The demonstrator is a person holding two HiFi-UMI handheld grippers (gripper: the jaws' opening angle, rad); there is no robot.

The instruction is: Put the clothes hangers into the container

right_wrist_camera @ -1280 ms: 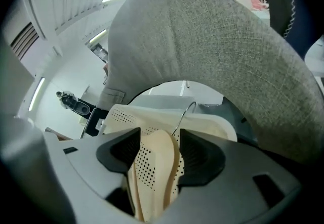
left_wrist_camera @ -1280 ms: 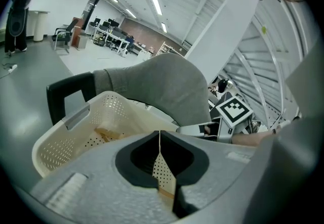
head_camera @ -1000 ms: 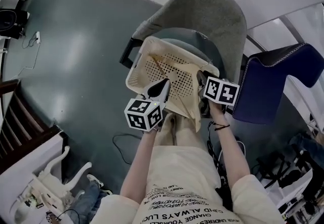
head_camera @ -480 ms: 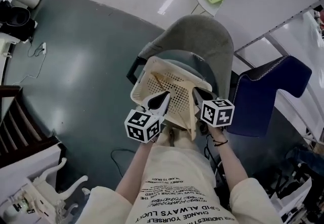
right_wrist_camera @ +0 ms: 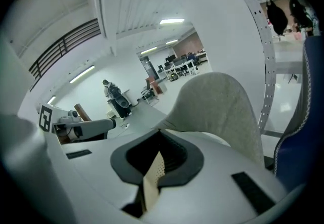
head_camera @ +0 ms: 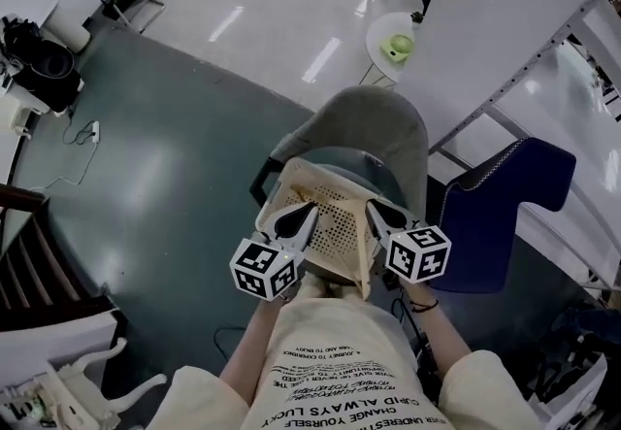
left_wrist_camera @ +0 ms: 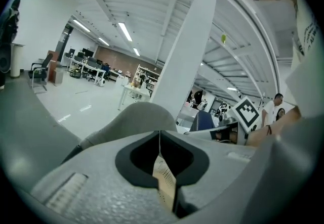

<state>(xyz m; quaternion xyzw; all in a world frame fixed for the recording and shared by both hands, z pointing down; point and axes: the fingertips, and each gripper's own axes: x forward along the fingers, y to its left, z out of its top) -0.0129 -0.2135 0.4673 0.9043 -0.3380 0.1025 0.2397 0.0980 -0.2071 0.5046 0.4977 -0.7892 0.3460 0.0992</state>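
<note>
Left hand-held gripper [head_camera: 303, 216] and right hand-held gripper [head_camera: 376, 215] clamp opposite rims of the container [head_camera: 335, 232], probably light, stiff plastic.

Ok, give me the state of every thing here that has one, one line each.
left gripper: shut on the basket's near rim.
right gripper: jaws just closed, shut on the basket's near rim.
basket: held by both grippers over the grey chair's seat.
grey chair: upright, behind and under the basket.
</note>
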